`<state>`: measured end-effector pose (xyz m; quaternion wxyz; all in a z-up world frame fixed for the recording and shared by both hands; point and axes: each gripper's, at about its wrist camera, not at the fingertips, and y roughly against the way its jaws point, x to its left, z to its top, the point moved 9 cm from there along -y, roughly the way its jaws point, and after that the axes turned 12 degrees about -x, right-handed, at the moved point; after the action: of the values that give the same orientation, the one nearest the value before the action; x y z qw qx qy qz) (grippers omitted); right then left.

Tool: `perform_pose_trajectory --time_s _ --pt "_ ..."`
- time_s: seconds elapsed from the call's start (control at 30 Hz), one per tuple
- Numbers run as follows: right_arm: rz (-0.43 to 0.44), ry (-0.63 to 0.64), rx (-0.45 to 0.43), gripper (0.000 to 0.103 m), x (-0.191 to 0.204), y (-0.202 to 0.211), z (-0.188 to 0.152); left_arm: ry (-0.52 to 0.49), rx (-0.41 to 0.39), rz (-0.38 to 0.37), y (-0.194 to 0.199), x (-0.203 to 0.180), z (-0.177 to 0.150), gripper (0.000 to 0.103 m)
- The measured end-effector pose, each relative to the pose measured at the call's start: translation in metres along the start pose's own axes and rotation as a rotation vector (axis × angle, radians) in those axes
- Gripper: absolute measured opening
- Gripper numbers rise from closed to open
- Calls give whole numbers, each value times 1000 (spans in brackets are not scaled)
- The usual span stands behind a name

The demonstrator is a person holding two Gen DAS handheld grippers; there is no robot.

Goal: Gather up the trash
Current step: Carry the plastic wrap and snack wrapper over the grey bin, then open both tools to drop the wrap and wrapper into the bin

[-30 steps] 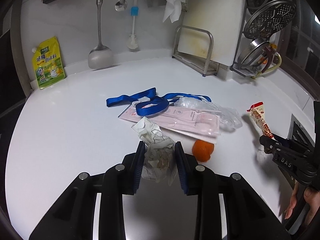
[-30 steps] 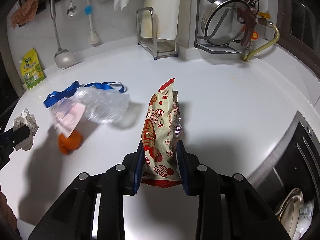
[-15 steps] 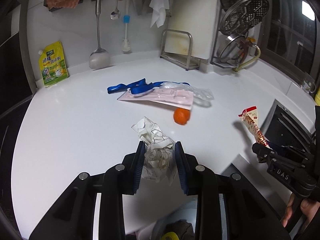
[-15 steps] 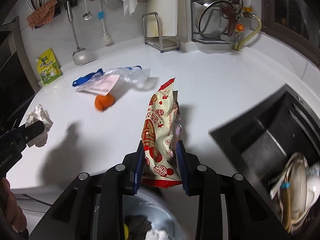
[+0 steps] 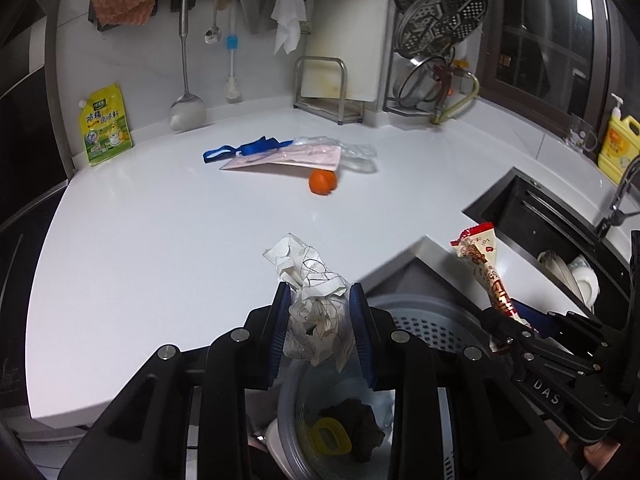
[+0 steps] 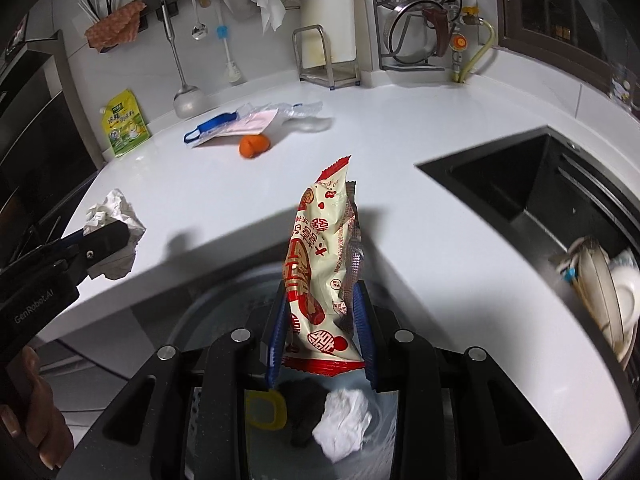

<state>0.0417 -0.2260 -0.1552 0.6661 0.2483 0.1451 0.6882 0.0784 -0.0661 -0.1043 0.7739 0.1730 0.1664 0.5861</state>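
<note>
The left gripper [image 5: 320,328] is clamped on a crumpled white paper wad [image 5: 316,312] – held above the grey perforated plastic bin [image 5: 424,320] below the white countertop [image 5: 160,240]. The right gripper [image 6: 322,332] pinches a cream-and-red snack wrapper [image 6: 324,264] – also over that bin.

Both tools share one build: matte black angular linkage arms behind the fingers, each carrying round silver screw heads, with two ribbed blue pads lining the inner faces of the black fingers. The left gripper [image 5: 320,328] shows pale "GenRobot.AI" lettering on its body behind the fingers (seen from the other camera). The right gripper [image 6: 322,332] bears "DAS" on its housing, well back of the fingers. Bare fingertips [image 6: 24,420] wrap the left handle.
</note>
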Motion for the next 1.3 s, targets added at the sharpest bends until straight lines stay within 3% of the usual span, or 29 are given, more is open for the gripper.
perform_pose_trajectory --time_s 0.6,1.3 --pt "-2 -28 14 31 -4 35 -55 -48 20 -31 37 -35 -46 30" --pt "38 -32 84 31 2 27 -82 -58 96 -34 22 -39 -82 30"
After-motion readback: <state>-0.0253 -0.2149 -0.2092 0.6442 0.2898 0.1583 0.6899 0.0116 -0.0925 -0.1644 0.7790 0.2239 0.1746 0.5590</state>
